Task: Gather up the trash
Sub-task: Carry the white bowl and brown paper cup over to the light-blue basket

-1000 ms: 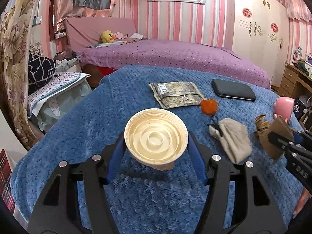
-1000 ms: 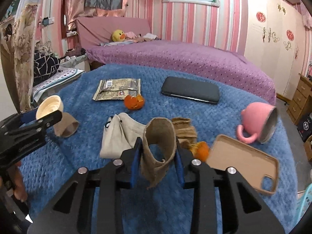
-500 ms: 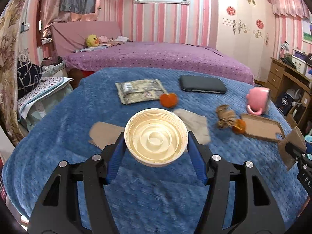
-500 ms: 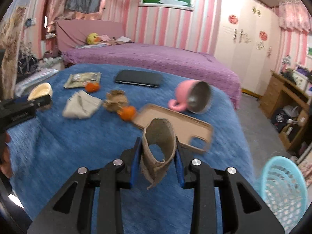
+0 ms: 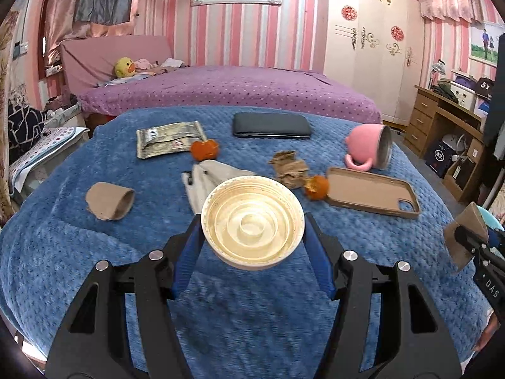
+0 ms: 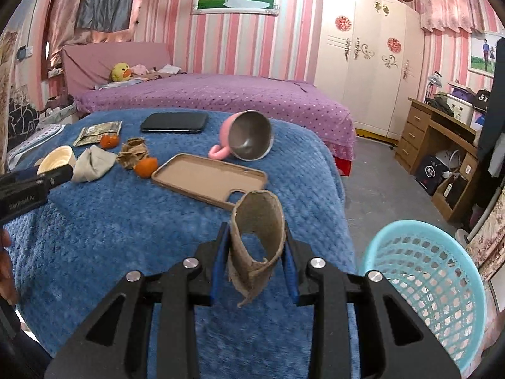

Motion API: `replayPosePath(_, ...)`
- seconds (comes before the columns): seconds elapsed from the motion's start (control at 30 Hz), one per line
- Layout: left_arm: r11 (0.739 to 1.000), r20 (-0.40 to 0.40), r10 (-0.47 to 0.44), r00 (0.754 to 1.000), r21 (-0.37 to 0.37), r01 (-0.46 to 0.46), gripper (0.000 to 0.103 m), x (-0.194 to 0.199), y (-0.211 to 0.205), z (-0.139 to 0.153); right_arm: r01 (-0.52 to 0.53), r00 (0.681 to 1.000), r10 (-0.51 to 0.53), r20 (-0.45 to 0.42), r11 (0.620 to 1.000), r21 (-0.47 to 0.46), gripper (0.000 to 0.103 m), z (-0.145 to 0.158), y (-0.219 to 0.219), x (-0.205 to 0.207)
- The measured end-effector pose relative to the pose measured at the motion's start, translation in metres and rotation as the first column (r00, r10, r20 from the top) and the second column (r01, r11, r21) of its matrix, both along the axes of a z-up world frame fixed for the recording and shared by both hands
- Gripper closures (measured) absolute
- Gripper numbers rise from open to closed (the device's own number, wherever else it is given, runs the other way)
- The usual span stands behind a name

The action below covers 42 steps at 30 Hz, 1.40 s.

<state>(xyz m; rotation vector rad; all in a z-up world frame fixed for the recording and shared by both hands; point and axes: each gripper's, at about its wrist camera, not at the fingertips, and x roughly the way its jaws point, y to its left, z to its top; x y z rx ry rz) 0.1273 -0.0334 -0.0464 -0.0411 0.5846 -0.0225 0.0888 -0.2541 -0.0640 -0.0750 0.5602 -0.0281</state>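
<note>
A deep blue blanket (image 5: pixel 94 252) with a woven bumpy pattern fills the middle of both frames. On it lie a pale cream ridged lid (image 5: pixel 252 221), brown cardboard tubes (image 5: pixel 110 200) (image 6: pixel 257 237), bright orange peel (image 5: pixel 204 150), a grey-beige cloth (image 5: pixel 208 178), a black case (image 5: pixel 271 125), a tan phone case (image 5: pixel 372 191), and a pink mug (image 5: pixel 366 145) with a silver inside. Behind, a purple bedspread (image 5: pixel 236 88) carries small dots, and the wall (image 5: pixel 246 31) has pink and white vertical stripes. At lower right of the right wrist view stands a light turquoise lattice basket (image 6: pixel 426 284). Each claw (image 5: pixel 252 246) (image 6: pixel 255 252) is black with blue pads.
</note>
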Motion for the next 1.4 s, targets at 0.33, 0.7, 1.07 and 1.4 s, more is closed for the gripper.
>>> replayPosePath(0.33, 0.999, 0.013, -0.042, 0.999, 0.03, 0.041, 0.042, -0.003, -0.033, -0.002, 0.063, 0.998, -0.063, 0.012, 0.997, 0.034, 0.071, 0.002, -0.044, -0.013)
replayPosePath(0.7, 0.994, 0.025, -0.099, 0.995, 0.056, 0.098, 0.042, -0.01, -0.065, -0.004, 0.154, 0.988, -0.154, 0.01, 0.987, 0.049, 0.071, 0.0, -0.092, -0.025)
replayPosePath(1.07, 0.989, 0.022, -0.142, 0.99, 0.048, 0.141, 0.042, -0.014, -0.095, -0.006, 0.213, 0.977, -0.214, 0.017, 0.974, 0.074, 0.071, 0.002, -0.126, -0.035)
replayPosePath(1.4, 0.986, 0.048, -0.154, 0.987, 0.064, 0.151, 0.042, -0.011, -0.128, 0.014, 0.248, 0.968, -0.249, 0.011, 0.968, 0.047, 0.071, 0.024, -0.157, -0.028)
